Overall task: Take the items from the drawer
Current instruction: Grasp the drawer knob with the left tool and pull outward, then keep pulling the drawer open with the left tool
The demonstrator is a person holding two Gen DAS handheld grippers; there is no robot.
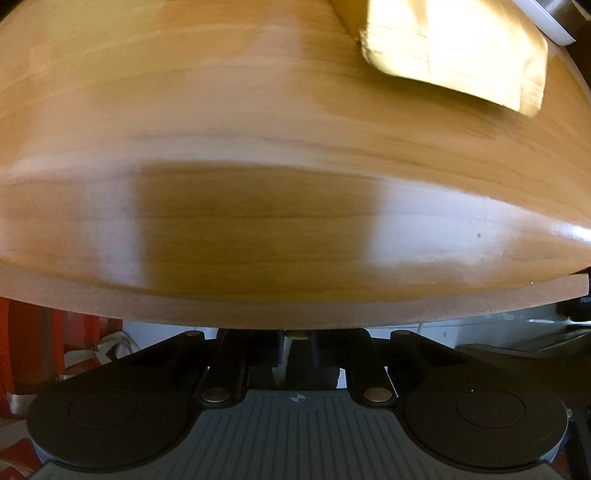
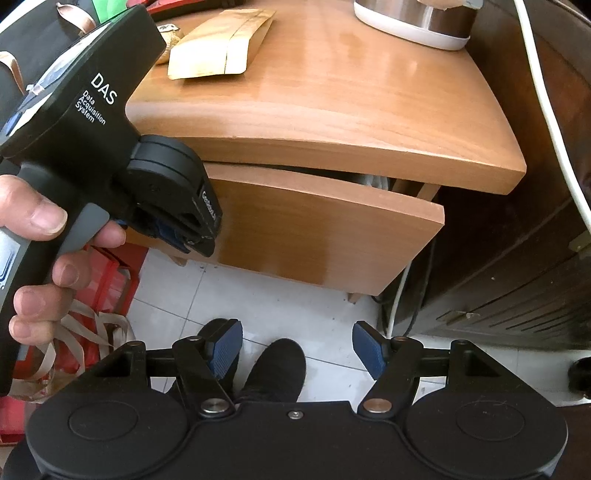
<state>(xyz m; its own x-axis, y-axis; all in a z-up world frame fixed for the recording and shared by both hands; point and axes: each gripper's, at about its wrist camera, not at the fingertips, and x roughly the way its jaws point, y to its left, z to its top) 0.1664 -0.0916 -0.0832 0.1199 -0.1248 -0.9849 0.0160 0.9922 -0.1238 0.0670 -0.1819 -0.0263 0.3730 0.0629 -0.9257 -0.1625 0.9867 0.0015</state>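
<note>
A wooden cabinet drawer [image 2: 317, 236] is pulled out a little under the cabinet top [image 2: 332, 103]. Something pale shows through the gap, too hidden to name. My left gripper [image 2: 201, 242] is against the drawer front's left part, jaws close together, apparently shut on the drawer's knob; in the left wrist view its fingertips [image 1: 295, 334] go under the drawer front [image 1: 258, 229] with a small brass knob between them. My right gripper [image 2: 295, 349] is open and empty, above the floor in front of the drawer.
A tan paper pouch [image 2: 221, 44] and a steel kettle on a white base [image 2: 413, 22] sit on the cabinet top. A white cable [image 2: 546, 110] hangs at right beside a dark wooden cabinet [image 2: 517, 258]. Red crates and paper bag handles [image 2: 96, 295] stand at left on the white tile floor.
</note>
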